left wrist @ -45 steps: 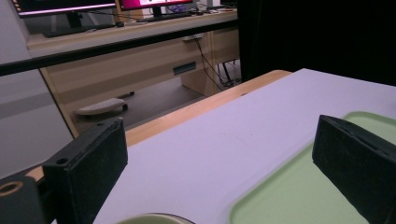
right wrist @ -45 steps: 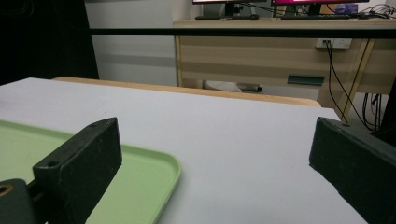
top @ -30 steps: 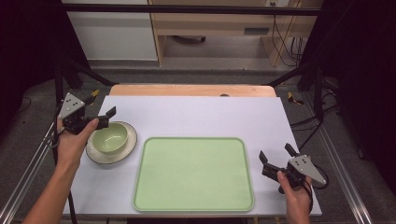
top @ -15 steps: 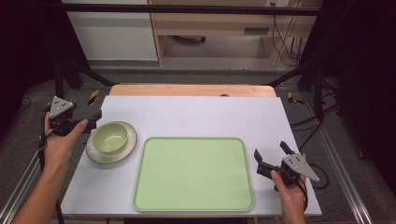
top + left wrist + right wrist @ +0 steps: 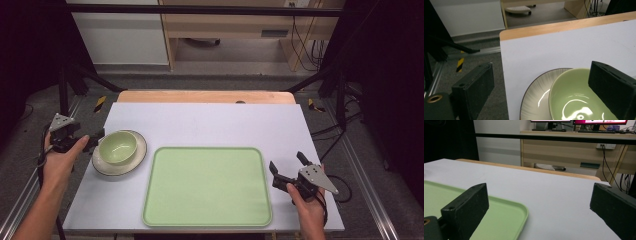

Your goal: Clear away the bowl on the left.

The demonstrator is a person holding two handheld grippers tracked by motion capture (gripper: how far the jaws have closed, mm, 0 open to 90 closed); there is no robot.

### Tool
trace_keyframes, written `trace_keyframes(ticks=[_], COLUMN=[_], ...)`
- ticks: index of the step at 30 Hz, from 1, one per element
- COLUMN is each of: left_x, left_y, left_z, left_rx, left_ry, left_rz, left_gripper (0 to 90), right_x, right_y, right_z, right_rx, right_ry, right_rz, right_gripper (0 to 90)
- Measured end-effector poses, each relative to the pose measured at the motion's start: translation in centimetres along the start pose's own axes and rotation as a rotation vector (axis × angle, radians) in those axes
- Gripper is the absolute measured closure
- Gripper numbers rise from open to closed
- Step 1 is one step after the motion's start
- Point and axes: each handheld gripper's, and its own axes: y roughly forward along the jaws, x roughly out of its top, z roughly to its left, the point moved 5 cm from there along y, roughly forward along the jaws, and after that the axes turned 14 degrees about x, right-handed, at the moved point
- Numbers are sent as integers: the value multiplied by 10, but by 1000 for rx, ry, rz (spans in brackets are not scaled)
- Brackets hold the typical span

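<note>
The left claw (image 5: 95, 141) is held at the left edge of the worktop (image 5: 210, 120), released, its jaws spread wide with nothing between them. In the left gripper view one jaw is seen off the worktop edge, over the floor, and the other over the near rim of the bowl (image 5: 579, 100). The green bowl (image 5: 118, 146) is seated on a pale plate (image 5: 135, 159), which lies just right of the left claw. The plate's left rim is judged to sit between the jaws, or nearly so; contact cannot be told. Both dishes are round, so no long axis is noted.

The green tray (image 5: 207, 185) is placed at mid-worktop, long side running left to right, bare, just beside the plate and apart from it.

The right claw (image 5: 289, 169) is held near the tray's right edge, released and empty, jaws wide. It is well apart from the bowl. The left claw is taken as the nearer one for any lift towards the tray.
</note>
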Motion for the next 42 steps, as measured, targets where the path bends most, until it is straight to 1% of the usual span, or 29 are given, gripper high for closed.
trace_keyframes(ticks=[3,5,11,13,15,17,18,20,22,28,29,30,31,33,34,36,37,38,42], left_x=[-4,-4,-6,-7,-10,-12,-13,-14,-16,-20,-22,-22,-24,-25,-25,-26,-27,-27,-28], left_y=[3,3,5,7,8,9,10,11,13,16,17,17,19,20,21,21,23,23,26], left_z=[3,4,2,3,3,4,3,2,2,-1,-2,-2,-3,-4,-4,-4,-6,-6,-10], left_rx=[-6,0,-11,-5,0,8,10,13,21,15,19,19,21,41,43,43,41,41,35], left_ry=[-4,3,10,7,6,17,15,24,21,20,19,19,22,27,22,17,18,18,32], left_rz=[47,45,53,58,74,95,98,109,118,133,144,144,154,157,159,163,181,181,197], left_gripper=[69,72,71,71,71,72,72,74,74,74,76,89,110,128,134,135,137,140,170], right_x=[0,1,2,2,1,1,1,1,2,2,1,1,2,1,2,2,1,1,2], right_y=[-3,-4,-6,-5,-5,-5,-5,-5,-5,-5,-5,-5,-4,-4,-4,-5,-5,-5,-6], right_z=[1,1,0,0,1,1,2,2,2,3,3,3,4,4,4,3,3,3,2], right_rx=[2,3,-2,-1,0,3,2,1,1,3,6,6,7,7,6,6,6,6,3], right_ry=[-11,-18,-19,-18,-21,-22,-22,-21,-20,-21,-20,-20,-16,-19,-18,-19,-21,-20,-14], right_rz=[0,-2,-6,-8,-2,-2,-1,-3,-4,-2,1,1,1,-1,-1,-1,0,0,-1], right_gripper=[24,24,26,27,26,27,27,27,27,27,27,27,27,27,27,27,27,27,27])
